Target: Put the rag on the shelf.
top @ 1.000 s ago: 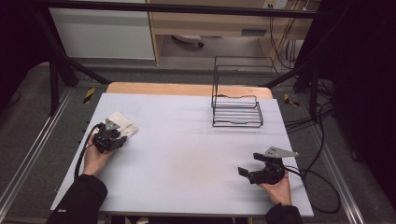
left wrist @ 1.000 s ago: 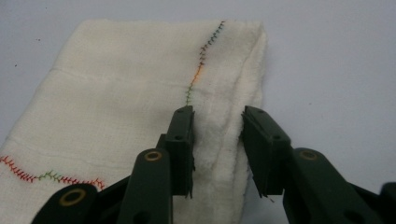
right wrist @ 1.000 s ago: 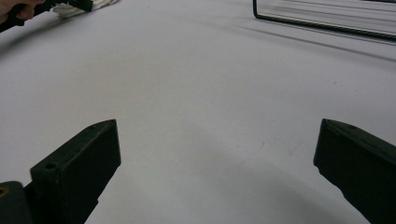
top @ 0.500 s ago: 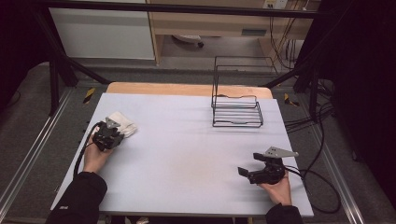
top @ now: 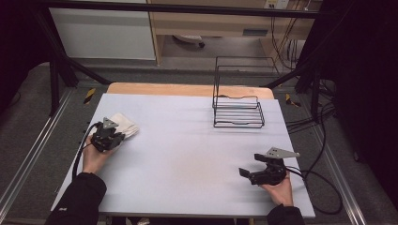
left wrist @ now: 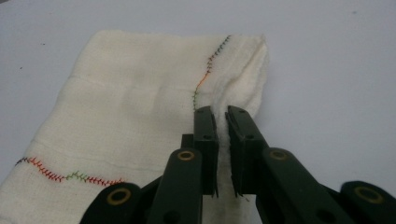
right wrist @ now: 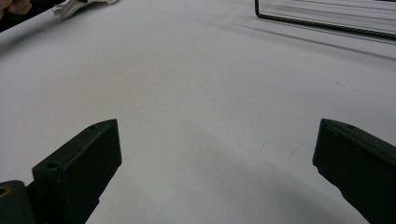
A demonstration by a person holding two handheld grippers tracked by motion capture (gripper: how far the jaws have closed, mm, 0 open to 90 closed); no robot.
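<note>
Left gripper (left wrist: pixel 222 122) fingers just closed, pinching cloth (left wrist: pixel 126 107) fold; cloth long axis runs away; right gripper (right wrist: pixel 217 149) wide.

Cream cloth (left wrist: pixel 130 112) of soft woven gauze; matt black plastic tongs (left wrist: pixel 223 122); thin wire rack (top: pixel 238 110).

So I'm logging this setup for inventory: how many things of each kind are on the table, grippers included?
Folded cream cloth with coloured stitching: 1
Black wire rack: 1
Black handheld grippers: 2, the left gripper pinching the cloth, the right gripper open
Total: 4
</note>
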